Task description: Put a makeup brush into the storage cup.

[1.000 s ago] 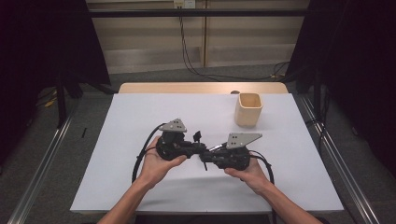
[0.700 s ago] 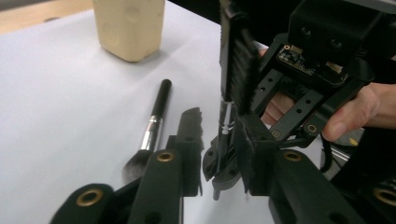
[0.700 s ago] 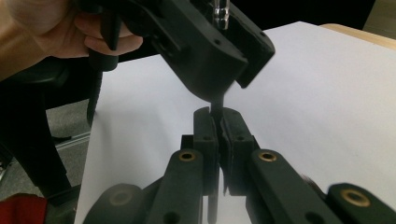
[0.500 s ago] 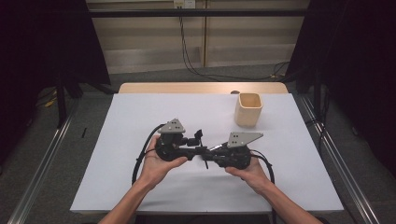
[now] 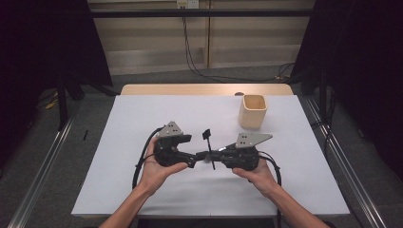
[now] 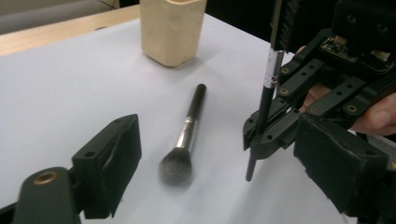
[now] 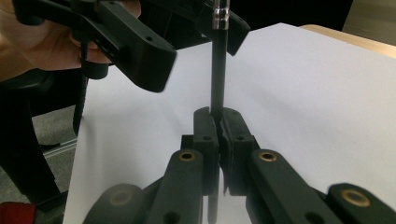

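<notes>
Slim black-handled brush with a silver ferrule stands upright above the near middle of the white table, its handle clamped between the tightly closed jaws of the right gripper. Just left of it, the left gripper has just been opening; its jaws now stand wide with nothing pressed between them. A second, fluffy-headed makeup brush lies flat on the table, near a beige wooden cup at far right.
</notes>
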The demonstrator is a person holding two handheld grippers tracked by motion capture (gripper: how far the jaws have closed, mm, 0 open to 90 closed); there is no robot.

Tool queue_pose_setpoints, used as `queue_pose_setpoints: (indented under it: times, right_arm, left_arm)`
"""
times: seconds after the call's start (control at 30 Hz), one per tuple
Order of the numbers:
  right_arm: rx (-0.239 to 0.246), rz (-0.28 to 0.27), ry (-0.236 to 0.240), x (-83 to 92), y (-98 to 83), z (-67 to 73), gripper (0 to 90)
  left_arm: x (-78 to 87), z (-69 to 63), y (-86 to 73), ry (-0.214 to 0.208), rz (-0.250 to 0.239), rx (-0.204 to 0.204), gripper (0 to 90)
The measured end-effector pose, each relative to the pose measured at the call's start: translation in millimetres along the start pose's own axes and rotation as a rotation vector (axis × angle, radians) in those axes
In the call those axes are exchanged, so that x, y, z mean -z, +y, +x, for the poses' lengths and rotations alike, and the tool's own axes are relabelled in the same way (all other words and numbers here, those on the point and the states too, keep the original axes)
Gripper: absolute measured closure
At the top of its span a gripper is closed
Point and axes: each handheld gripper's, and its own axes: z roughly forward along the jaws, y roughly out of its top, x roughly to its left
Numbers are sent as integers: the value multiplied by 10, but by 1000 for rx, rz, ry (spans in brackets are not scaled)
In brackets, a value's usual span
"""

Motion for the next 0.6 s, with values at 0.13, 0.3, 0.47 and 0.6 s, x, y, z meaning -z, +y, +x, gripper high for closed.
queue_pose_setpoints:
  times: [0.13, 0.3, 0.47, 0.6]
  right_arm:
    - [-5, -2, -4, 15, -2, -13, 866]
    - [-12, -13, -16, 58, -5, -32, 866]
    - [-18, -18, -34, 109, -14, -52, 866]
    - [-20, -24, -53, 170, -23, -76, 866]
  left_arm:
    - [74, 29, -51, 51, -25, 0, 92]
    - [164, 97, -118, 69, -44, 11, 48]
    - [257, 132, -174, 114, -63, -1, 27]
    - [318, 136, -253, 152, -75, -50, 25]
